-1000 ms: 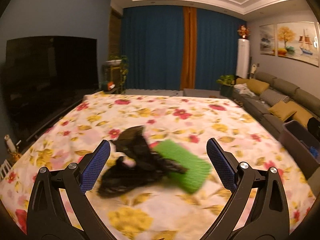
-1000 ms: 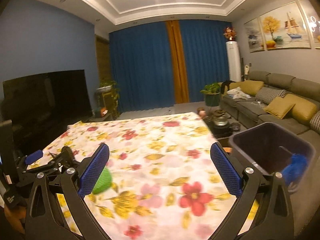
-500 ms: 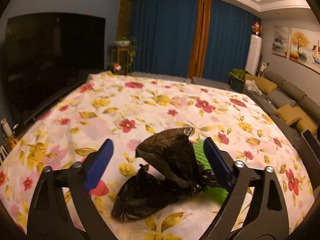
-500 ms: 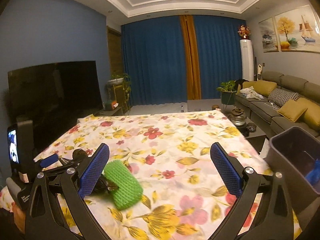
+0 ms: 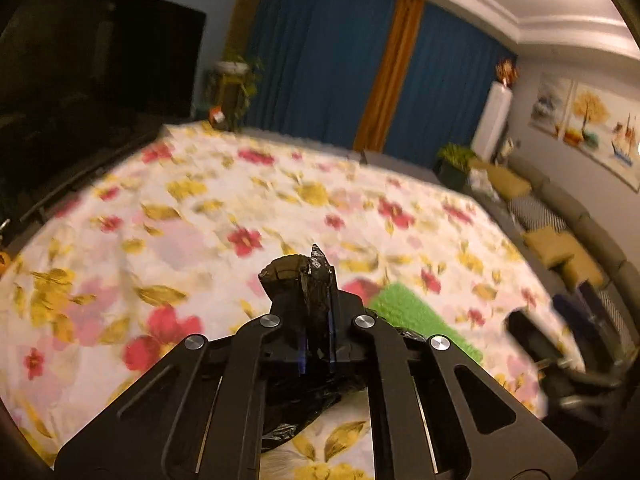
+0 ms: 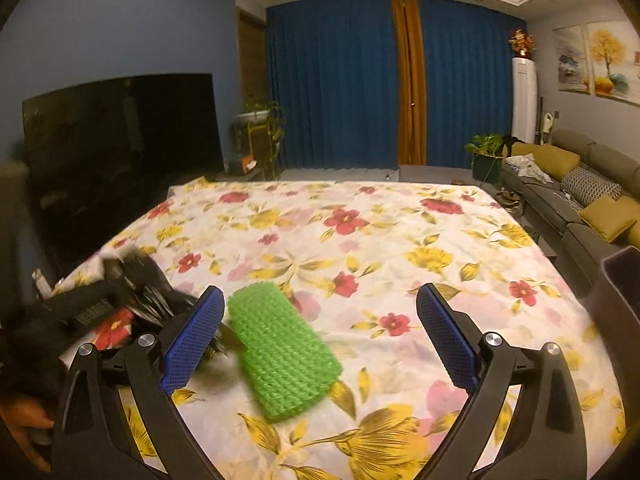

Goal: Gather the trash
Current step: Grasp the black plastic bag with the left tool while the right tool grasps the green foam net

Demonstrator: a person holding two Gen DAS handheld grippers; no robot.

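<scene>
Our left tongs (image 5: 316, 344) pinch the crumpled black plastic bag (image 5: 308, 276); our right tongs (image 6: 320, 336) gape over the green knobbly foam pad (image 6: 280, 356). That thin film could slip free.

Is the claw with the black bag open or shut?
Shut. The left claw has its pads squeezed together on the black bag.

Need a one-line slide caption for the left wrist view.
Left tool shut on the crumpled black plastic bag, beside the green sponge on the floral cloth.
</scene>
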